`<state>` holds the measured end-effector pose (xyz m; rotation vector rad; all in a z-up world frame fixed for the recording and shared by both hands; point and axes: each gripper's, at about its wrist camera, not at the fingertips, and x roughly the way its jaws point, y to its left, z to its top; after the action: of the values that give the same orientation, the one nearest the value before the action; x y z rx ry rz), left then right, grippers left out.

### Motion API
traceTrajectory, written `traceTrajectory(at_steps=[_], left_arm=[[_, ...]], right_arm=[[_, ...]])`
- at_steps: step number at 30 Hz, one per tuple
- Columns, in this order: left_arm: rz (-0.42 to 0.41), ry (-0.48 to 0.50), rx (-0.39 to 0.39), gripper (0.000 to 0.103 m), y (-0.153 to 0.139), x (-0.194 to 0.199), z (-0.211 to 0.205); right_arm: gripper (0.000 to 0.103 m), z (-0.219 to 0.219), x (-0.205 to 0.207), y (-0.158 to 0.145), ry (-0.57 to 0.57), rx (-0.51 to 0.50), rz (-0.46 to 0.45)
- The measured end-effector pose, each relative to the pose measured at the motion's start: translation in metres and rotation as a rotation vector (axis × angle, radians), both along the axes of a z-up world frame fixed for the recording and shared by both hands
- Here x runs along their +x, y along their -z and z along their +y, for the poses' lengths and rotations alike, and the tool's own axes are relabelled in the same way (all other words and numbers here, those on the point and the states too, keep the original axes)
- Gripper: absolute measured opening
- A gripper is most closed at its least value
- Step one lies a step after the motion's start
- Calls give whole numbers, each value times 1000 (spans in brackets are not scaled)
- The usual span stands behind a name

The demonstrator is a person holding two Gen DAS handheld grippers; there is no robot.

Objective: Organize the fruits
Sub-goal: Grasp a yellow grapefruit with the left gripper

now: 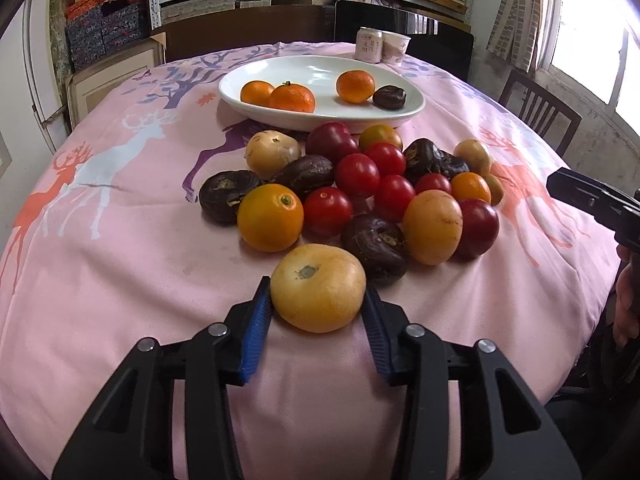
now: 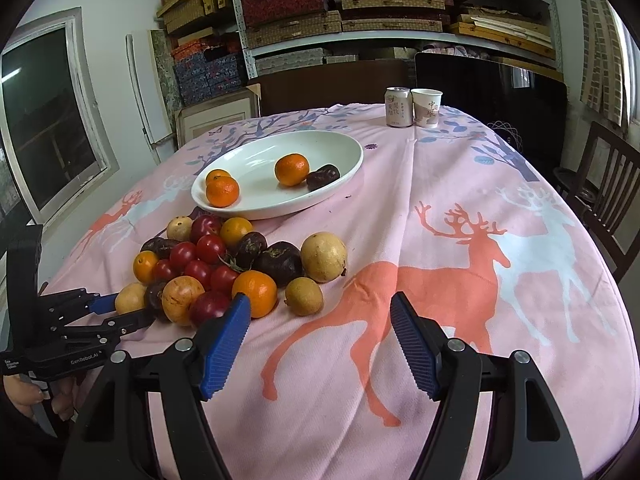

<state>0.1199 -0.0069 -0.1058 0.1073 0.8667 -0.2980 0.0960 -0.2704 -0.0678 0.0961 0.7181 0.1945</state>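
Both pads of the left gripper (image 1: 318, 308) clamp a yellow fruit (image 1: 318, 288); right gripper (image 2: 320, 320) gapes empty.

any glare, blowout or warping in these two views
Left wrist view: the window at upper right is blown out white, the glossy white oval plate carries soft glare, and the pink deer-print tablecloth bulges from fisheye. Right wrist view: even light, dark rounded corners, bowed shelves. Both are sharp.

The left gripper (image 2: 120, 312) carries white lettering on its black body — "GenRobot.AI". The can (image 2: 398, 107) and the paper cup (image 2: 427, 107) beside it bear Chinese characters — too small to read surely.
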Motion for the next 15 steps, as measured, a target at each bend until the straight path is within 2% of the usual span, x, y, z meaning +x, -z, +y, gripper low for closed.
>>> traceTrajectory(at_steps=[6, 10, 15], left_arm=[[-19, -18, 2, 42, -1, -1, 0], [-52, -36, -25, 42, -15, -8, 8], [-76, -42, -18, 42, -27, -16, 11]], right_arm=[[73, 3, -1, 2, -5, -9, 2], [73, 4, 1, 6, -15, -15, 21], [70, 28, -2, 13, -137, -32, 49]])
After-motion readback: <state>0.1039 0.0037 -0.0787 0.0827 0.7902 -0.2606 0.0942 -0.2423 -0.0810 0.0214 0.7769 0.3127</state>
